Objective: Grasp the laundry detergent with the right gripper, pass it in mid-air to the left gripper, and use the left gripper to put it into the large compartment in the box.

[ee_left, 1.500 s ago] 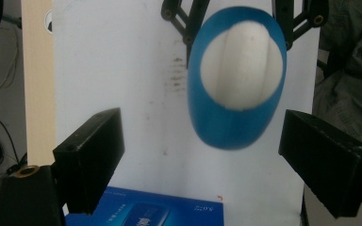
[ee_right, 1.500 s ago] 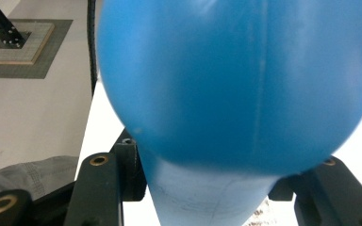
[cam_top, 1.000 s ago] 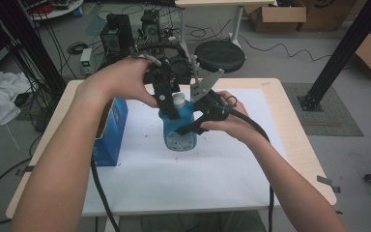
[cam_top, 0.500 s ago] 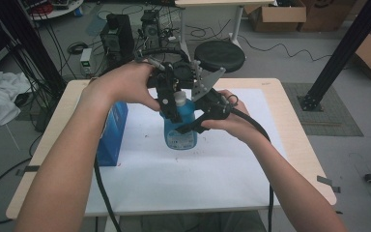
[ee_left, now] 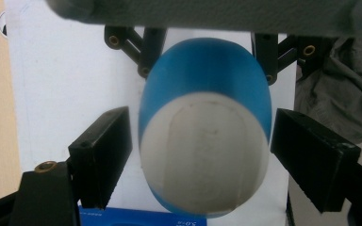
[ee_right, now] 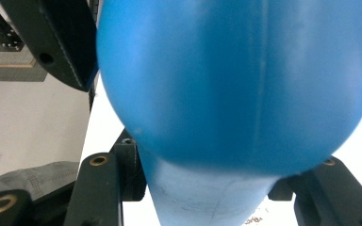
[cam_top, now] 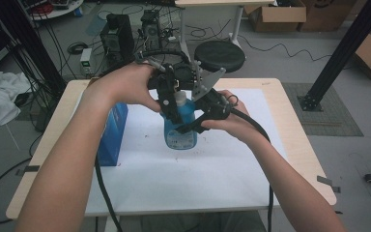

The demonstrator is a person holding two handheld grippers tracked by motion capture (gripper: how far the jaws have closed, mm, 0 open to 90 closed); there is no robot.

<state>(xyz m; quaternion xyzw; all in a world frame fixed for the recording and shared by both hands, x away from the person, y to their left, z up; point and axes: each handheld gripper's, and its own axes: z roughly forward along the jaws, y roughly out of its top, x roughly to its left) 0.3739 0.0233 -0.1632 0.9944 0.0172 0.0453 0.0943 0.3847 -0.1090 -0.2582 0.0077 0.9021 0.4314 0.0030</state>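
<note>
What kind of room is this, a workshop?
Probably a lab or workshop for recording handling tasks. Cables trail over the floor, cardboard boxes sit by a black metal frame, and electronic boxes stand behind the table.

A blue bottle (cam_top: 179, 126) with a white cap (ee_left: 203, 150) is being shown on a white sheet (cam_top: 212, 179) that is being carried by a pale wood table (cam_top: 297, 121). A blue box (cam_top: 112, 133) is being seen beside it. Both the left gripper (cam_top: 168, 99) and the right gripper (cam_top: 200, 118) are being shown in black.
</note>
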